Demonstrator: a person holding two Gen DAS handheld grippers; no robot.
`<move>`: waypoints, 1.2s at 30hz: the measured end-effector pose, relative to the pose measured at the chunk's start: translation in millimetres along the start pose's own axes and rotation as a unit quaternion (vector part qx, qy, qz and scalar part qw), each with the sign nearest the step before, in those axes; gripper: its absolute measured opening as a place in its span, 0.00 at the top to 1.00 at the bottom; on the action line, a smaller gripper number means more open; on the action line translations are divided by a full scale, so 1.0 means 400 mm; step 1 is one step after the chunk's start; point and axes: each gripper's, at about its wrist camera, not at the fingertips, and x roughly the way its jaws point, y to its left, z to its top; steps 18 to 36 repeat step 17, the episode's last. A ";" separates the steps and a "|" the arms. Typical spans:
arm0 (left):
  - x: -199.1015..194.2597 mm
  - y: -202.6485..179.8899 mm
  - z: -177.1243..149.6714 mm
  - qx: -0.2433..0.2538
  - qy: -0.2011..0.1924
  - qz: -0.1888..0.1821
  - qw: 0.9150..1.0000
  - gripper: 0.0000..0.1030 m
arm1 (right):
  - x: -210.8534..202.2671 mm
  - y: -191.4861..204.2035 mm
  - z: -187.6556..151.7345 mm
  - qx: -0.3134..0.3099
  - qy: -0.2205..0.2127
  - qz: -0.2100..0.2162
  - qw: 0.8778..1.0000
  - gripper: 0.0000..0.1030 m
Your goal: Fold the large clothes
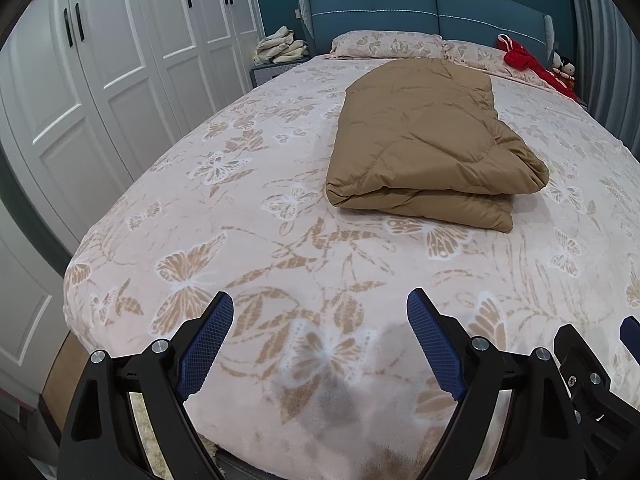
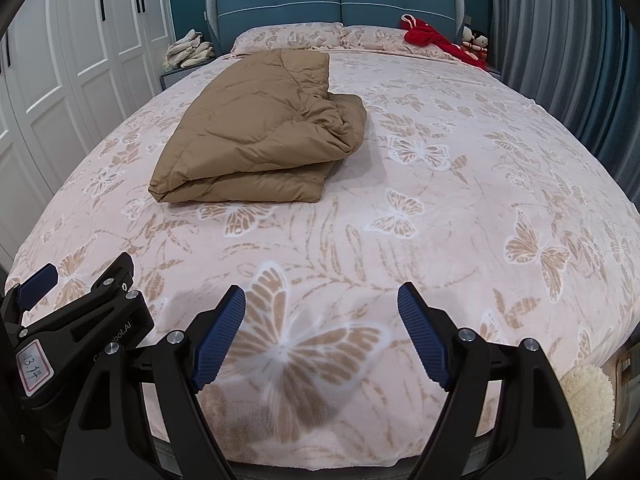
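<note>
Left wrist view: my left gripper (image 1: 320,322) hangs over the near end of the bed, its two blue-padded fingers (image 1: 208,346) spread wide with nothing between them but the butterfly-print bedspread (image 1: 248,216) below. The brown quilted coat (image 1: 428,140) lies folded into a thick rectangular bundle in the middle of the bed, far ahead of my fingers and a little to the right, well apart from them. Its near edge shows stacked layers, and its right side bulges in loose, rumpled folds. Beyond it, two pillows (image 1: 384,42) in the same print rest against the blue padded headboard (image 1: 432,6). A red garment (image 1: 524,60) lies at the far right corner, with small dolls (image 1: 564,68) just beside it. On the left, white wardrobe doors (image 1: 100,48) run along the bed, and a pile of pale folded cloth (image 1: 280,46) sits on a nightstand at the far left.

From the right wrist view, my right gripper (image 2: 322,318) is also spread wide and empty, hovering above a big butterfly on the spread. My left gripper shows at the near left edge. Here the coat (image 2: 256,128) lies far ahead and to the left. Grey curtains (image 2: 560,40) hang on the right, and something cream and fluffy (image 2: 586,396) shows by the near right corner of the bed.
</note>
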 end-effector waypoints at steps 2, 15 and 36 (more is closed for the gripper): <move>-0.003 0.001 0.000 0.002 -0.001 0.002 1.000 0.19 | -0.003 0.002 0.000 0.000 0.001 -0.001 1.000 0.26; -0.005 -0.003 0.000 0.012 -0.004 0.002 1.000 0.25 | -0.011 0.005 -0.002 0.000 0.000 -0.005 1.000 0.26; -0.007 -0.007 0.001 0.015 -0.006 0.003 1.000 0.25 | -0.013 0.005 -0.003 0.002 -0.001 -0.005 1.000 0.26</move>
